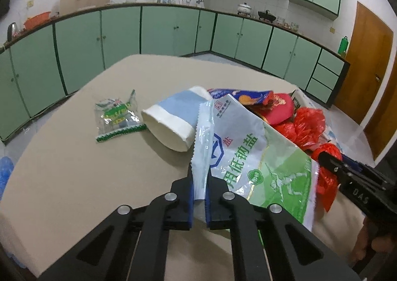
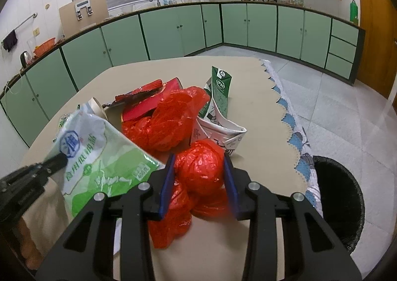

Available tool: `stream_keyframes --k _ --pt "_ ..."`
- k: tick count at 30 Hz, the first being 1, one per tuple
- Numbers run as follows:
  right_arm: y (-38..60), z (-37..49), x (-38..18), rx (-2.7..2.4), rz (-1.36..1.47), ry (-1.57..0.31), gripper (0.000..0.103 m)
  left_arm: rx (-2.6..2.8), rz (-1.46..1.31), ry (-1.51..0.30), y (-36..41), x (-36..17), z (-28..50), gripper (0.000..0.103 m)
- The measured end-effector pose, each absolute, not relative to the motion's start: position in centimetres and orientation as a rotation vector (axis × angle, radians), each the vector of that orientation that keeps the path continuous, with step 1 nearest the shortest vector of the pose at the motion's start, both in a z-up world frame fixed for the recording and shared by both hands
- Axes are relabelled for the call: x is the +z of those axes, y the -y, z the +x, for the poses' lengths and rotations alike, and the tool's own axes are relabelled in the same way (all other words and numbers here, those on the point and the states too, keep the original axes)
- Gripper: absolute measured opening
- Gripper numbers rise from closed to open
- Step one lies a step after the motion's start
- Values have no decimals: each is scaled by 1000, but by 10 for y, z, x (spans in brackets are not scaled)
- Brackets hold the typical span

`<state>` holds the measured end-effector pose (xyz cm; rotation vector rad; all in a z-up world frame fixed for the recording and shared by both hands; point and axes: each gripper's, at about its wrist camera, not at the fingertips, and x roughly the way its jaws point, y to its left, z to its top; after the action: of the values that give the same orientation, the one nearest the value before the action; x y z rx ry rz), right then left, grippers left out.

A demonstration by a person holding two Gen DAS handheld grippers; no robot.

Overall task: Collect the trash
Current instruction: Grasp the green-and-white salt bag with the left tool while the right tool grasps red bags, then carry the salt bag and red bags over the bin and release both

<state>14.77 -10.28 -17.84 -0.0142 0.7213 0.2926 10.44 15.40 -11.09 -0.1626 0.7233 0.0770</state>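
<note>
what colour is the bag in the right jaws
Red plastic bag, clearest in the right wrist view.

The salt bag (image 1: pixel 250 157) at the centre of the left wrist frame is glossy printed plastic film, creased, with a serrated edge. Beside it the paper cup (image 1: pixel 171 124) looks matt and smooth. At left, the small clear wrapper (image 1: pixel 116 117) is shiny, crinkled cellophane. The red bag (image 2: pixel 198 169) in the middle of the right wrist frame is thin, wrinkled, glossy plastic. The milk carton (image 2: pixel 218 112) behind it is coated cardboard, dented. The table (image 1: pixel 74 169) wears a smooth matt beige cover. Both grippers are matt black plastic with bright metal pins and blue rubbery pads (image 2: pixel 167 181). The bin liner (image 2: pixel 345 204), lower right, is black shiny plastic.
</note>
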Motion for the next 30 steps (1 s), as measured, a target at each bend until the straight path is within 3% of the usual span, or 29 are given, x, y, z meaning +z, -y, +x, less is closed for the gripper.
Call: stream_keyframes --k 30 --pt "207 91 -83 140 31 -518 35 -166 -84 -500 -70 -10 68 5"
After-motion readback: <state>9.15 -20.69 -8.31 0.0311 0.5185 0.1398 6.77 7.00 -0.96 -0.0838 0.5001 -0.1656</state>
